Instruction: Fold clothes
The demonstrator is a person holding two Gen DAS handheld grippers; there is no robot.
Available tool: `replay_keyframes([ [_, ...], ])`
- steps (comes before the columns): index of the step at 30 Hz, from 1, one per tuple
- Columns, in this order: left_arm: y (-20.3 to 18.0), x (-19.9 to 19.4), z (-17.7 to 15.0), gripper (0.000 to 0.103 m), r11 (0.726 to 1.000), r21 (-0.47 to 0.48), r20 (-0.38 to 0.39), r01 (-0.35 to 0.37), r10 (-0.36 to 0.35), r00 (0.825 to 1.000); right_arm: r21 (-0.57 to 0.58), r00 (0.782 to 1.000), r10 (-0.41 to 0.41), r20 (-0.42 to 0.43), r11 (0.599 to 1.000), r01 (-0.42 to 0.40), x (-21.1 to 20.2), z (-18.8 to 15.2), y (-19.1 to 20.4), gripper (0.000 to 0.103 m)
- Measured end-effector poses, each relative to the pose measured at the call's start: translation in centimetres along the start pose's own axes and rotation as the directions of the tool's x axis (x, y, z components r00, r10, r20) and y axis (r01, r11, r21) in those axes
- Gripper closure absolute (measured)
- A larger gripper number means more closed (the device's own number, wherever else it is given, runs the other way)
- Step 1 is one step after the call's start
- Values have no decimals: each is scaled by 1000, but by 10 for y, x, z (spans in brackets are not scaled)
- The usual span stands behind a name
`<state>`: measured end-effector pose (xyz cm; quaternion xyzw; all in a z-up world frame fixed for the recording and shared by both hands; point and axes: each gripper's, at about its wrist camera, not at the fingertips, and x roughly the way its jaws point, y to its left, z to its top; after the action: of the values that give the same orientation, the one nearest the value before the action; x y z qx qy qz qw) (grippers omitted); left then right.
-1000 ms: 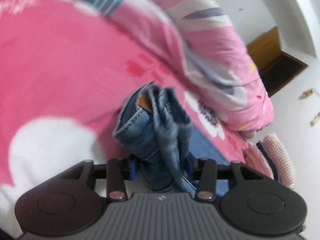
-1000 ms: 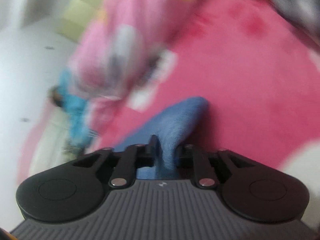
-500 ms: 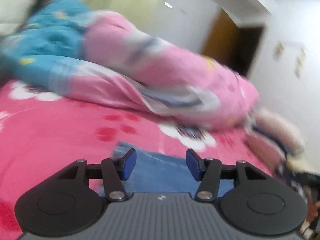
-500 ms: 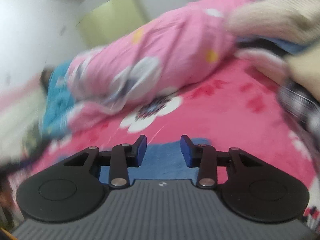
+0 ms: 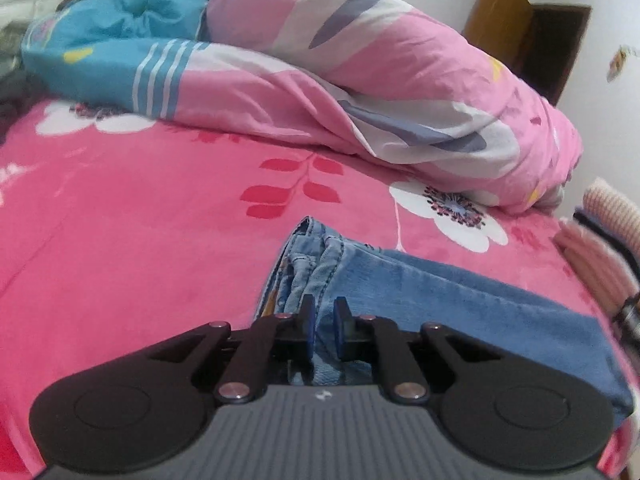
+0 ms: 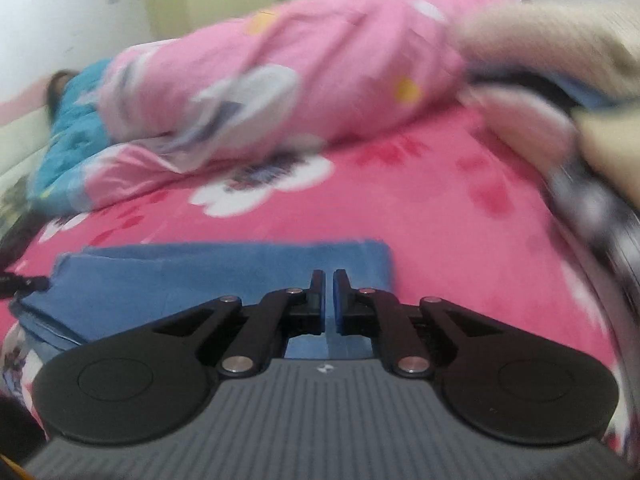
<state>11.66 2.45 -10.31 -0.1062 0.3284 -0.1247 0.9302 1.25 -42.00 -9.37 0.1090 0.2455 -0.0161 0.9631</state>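
Observation:
Folded blue jeans [image 5: 440,292] lie flat on the pink flowered bedspread [image 5: 140,240]. Their bunched waistband end is in the left wrist view, where my left gripper [image 5: 324,320] is shut on a fold of denim that shows between its blue pads. In the blurred right wrist view the jeans [image 6: 200,276] are a flat blue rectangle. My right gripper [image 6: 328,300] hovers over their right end, shut, with only a thin slit between the pads. Whether any cloth is pinched there I cannot make out.
A rolled pink and blue duvet [image 5: 360,72] runs along the far side of the bed. A stack of folded clothes [image 5: 600,240] sits at the right edge, also blurred in the right wrist view [image 6: 560,80]. A brown door [image 5: 520,24] stands in the white wall beyond.
One second ago both grippers held the jeans up off the bed. Half a second ago both stood open above the laid-down jeans. Now both are shut again, low over the denim.

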Motion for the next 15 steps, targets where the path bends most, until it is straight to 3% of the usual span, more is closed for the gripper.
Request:
replay_keyframes([
  [10, -6, -1, 1, 91, 999, 45, -1, -17, 17, 1000, -134, 987, -107, -121, 987, 91, 63, 3, -16, 102],
  [12, -11, -7, 5, 80, 998, 63, 10, -20, 20, 1000, -155, 983, -142, -114, 980, 124, 53, 12, -9, 98],
  [15, -25, -14, 16, 71, 992, 126, 64, -25, 17, 998, -143, 995, -68, -67, 988, 58, 40, 21, 3, 98],
])
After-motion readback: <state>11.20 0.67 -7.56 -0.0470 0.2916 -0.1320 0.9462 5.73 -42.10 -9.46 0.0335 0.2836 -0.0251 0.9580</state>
